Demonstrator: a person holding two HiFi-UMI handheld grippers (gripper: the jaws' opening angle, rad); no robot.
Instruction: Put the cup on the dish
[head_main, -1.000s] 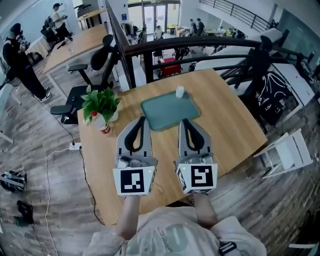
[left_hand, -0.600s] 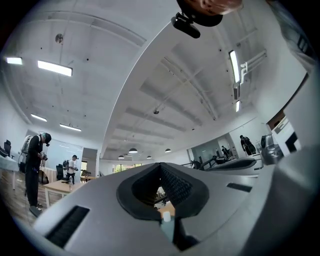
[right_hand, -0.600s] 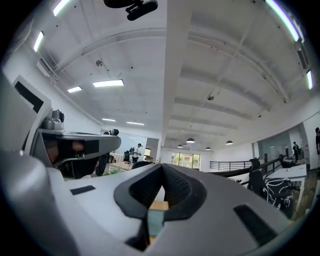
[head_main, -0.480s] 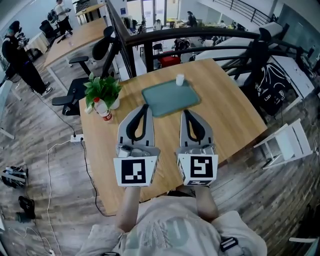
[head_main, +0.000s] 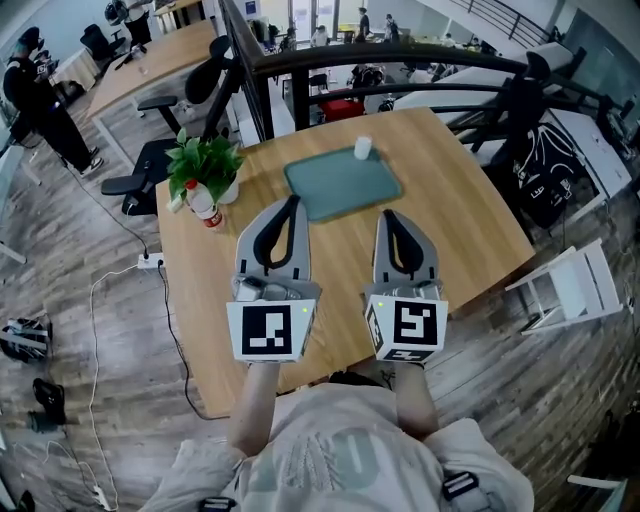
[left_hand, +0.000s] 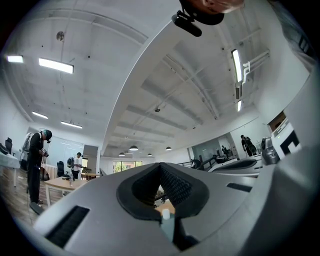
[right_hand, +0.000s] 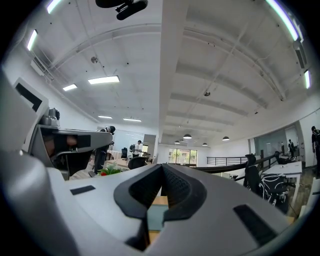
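A small white cup (head_main: 362, 148) stands at the far right corner of a teal dish (head_main: 335, 190) on the wooden table; whether it rests on the dish's rim or just beyond it, I cannot tell. My left gripper (head_main: 293, 203) hovers shut and empty near the dish's near left corner. My right gripper (head_main: 388, 215) is shut and empty at the dish's near right corner. In the left gripper view, the cup (left_hand: 165, 214) and the dish (left_hand: 168, 229) show through the gap below the closed jaws. The right gripper view shows a strip of the dish (right_hand: 156, 216) the same way.
A potted plant (head_main: 205, 168) and a red-capped bottle (head_main: 205, 210) stand at the table's left edge (head_main: 170, 290). A dark railing (head_main: 400, 65) runs behind the table. Office chairs (head_main: 150, 170) and people stand further left; a white folding chair (head_main: 570, 290) is at the right.
My right gripper has drifted slightly to the right, away from the left one. The cup and dish have not moved.
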